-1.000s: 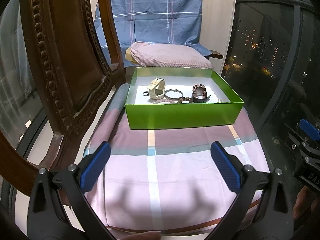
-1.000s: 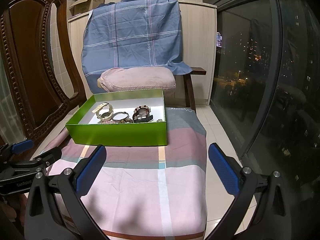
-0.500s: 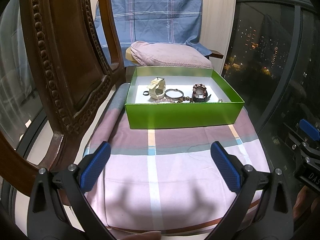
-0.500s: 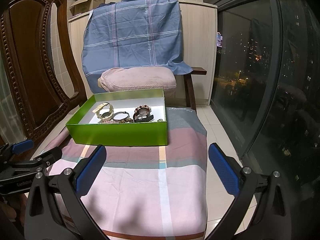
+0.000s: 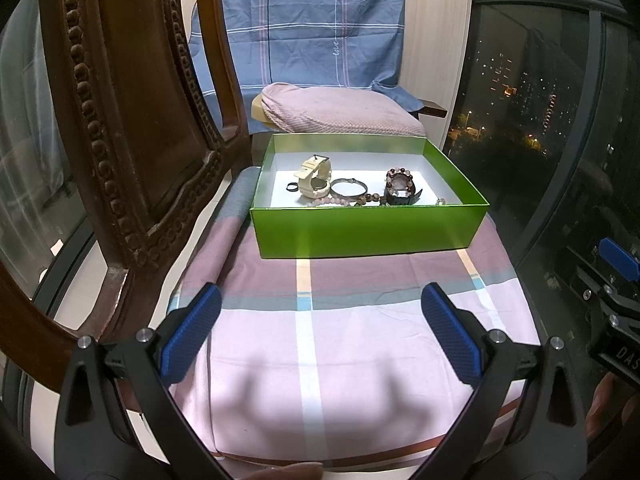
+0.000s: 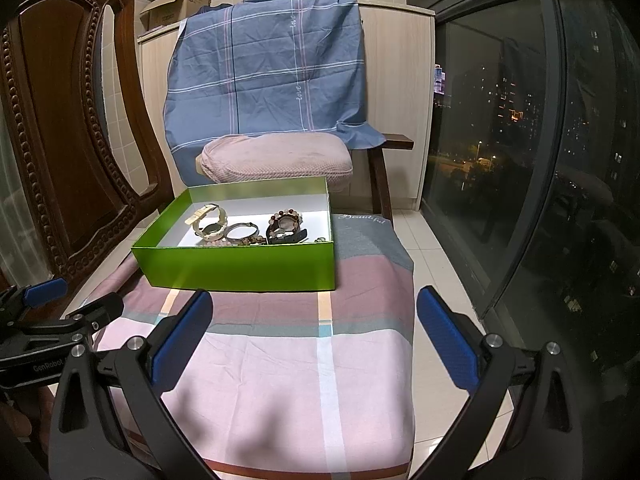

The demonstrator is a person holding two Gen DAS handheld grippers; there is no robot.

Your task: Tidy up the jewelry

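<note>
A plaid-covered tabletop (image 5: pixel 320 344) is seen with a green box (image 5: pixel 368 228) at its far end, its long axis lying across the view, straight ahead of the left tool (image 5: pixel 320 332) and ahead and to the left of the right tool (image 6: pixel 316 330), so the left is judged the better aligned. Both tools are held spread wide, nothing between the blue pads, well short of the box. Inside are lying a cream watch (image 5: pixel 314 178), a dark watch under a beaded bracelet (image 5: pixel 400 190), a metal bangle (image 5: pixel 349 187), a pink bead strand (image 5: pixel 332 201) and a small black ring (image 5: pixel 292 187).

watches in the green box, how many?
2: cream watch at the left of the green box, dark watch at the right under a bead bracelet. More could be hidden.
</note>
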